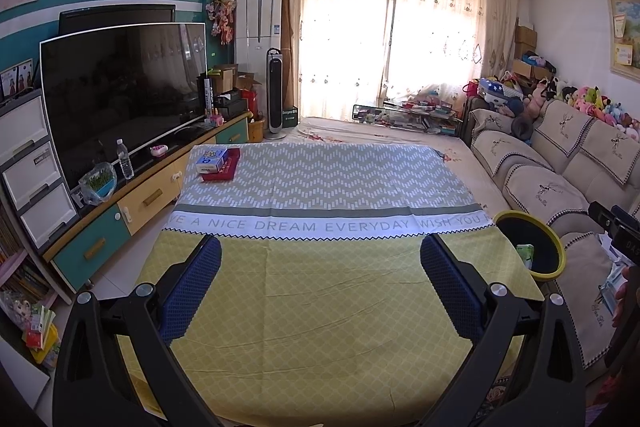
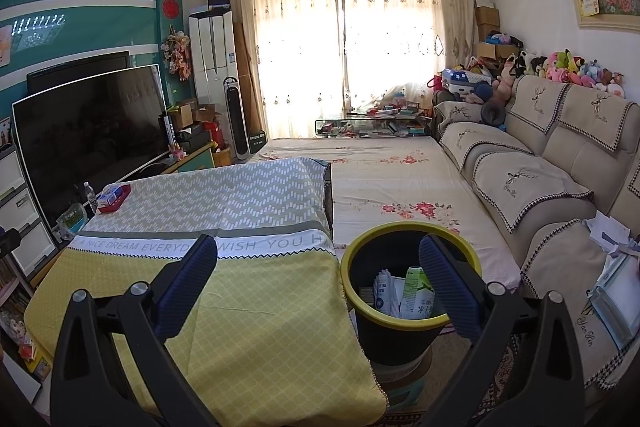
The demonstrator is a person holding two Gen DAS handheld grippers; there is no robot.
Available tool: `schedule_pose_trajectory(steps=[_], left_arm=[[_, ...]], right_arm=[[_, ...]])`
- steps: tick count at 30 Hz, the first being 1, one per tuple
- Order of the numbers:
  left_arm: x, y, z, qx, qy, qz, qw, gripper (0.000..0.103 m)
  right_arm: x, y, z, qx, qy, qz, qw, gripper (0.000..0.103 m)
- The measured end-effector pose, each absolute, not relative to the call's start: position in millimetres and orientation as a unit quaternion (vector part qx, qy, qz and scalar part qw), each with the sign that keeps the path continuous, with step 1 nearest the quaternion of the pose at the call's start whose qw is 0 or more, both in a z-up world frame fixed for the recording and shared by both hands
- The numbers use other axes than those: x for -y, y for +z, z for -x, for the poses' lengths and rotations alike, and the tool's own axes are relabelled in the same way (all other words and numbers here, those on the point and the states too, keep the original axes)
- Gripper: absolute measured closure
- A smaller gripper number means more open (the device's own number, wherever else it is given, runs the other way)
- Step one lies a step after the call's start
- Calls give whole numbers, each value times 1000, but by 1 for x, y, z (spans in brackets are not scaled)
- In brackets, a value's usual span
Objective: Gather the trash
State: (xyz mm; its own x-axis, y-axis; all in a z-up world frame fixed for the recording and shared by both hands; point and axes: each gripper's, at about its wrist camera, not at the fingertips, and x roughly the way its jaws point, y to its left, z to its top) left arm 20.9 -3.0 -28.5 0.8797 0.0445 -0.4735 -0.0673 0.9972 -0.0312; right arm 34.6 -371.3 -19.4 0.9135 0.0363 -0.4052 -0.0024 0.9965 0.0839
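Both grippers, left (image 1: 320,279) and right (image 2: 318,279), gape wide and empty, since trash (image 2: 416,293) already sits in the bin (image 2: 400,325) by the table's (image 2: 260,327) right edge.

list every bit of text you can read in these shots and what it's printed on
"A NICE DREAM EVERYDAY WISH YOU", cut off at both ends: white band of the tablecloth.
Cursive "...an Xin", first letter unclear: sofa cover.
Too small or blurred: cartons in the bin, blue box, bottle, green crate.
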Motion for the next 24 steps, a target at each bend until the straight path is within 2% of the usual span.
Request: schedule_pose_trajectory(steps=[24], left_arm=[[2,-31,-27,-253,13,42,967,5]], right_arm=[[368,-26,-36,-213,10,-41,976,7]])
